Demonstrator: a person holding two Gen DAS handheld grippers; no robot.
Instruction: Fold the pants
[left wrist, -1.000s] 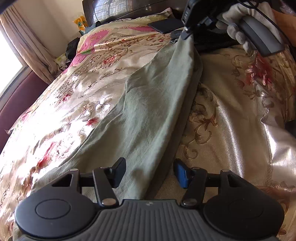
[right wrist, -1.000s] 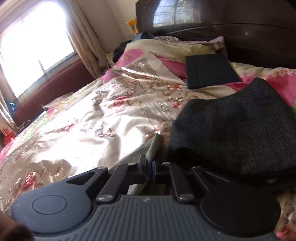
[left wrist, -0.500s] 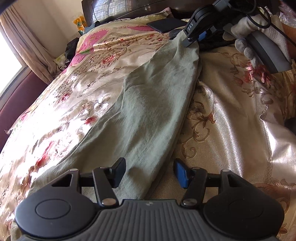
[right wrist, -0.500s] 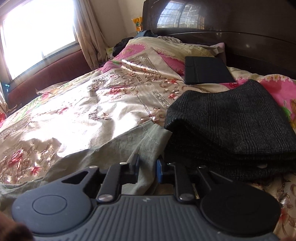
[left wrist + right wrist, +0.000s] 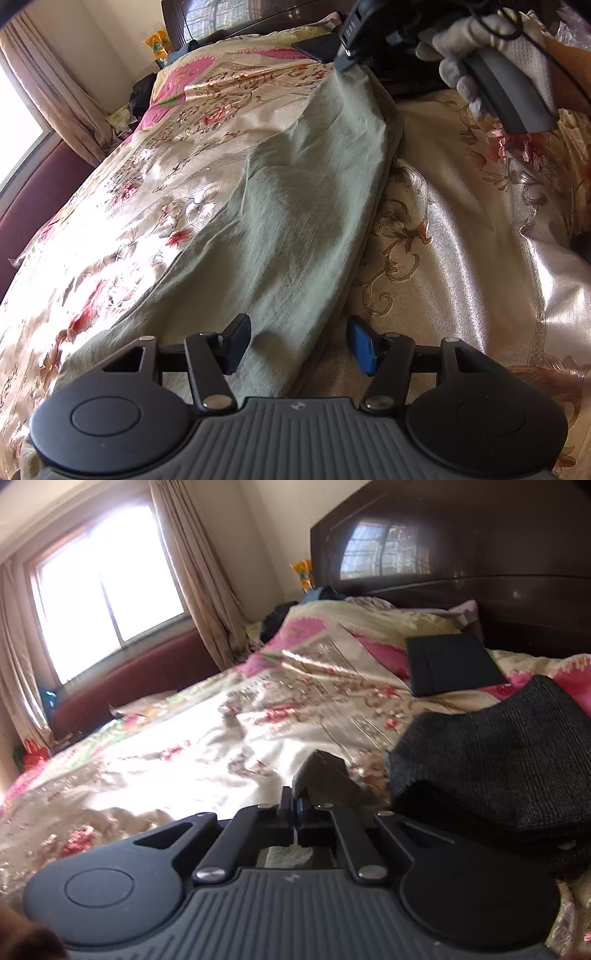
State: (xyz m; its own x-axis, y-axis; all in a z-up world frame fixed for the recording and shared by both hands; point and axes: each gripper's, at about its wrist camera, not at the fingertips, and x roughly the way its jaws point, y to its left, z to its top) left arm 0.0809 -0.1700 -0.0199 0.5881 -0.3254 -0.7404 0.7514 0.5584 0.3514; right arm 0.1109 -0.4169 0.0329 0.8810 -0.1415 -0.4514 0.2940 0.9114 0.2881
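Right gripper (image 5: 295,808), loosened half a second ago, again clamped on the green pants (image 5: 295,206) hem and lifting; left gripper (image 5: 295,343) spread over the near end, fold starting.

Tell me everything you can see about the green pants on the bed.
The pants are pale sage green, of thin, wrinkled woven cloth. They lie lengthwise on the floral bedspread, layers stacked. The right gripper pinches the far end, lifting it slightly beside a dark folded garment. The near end lies between the open fingers of the left gripper.
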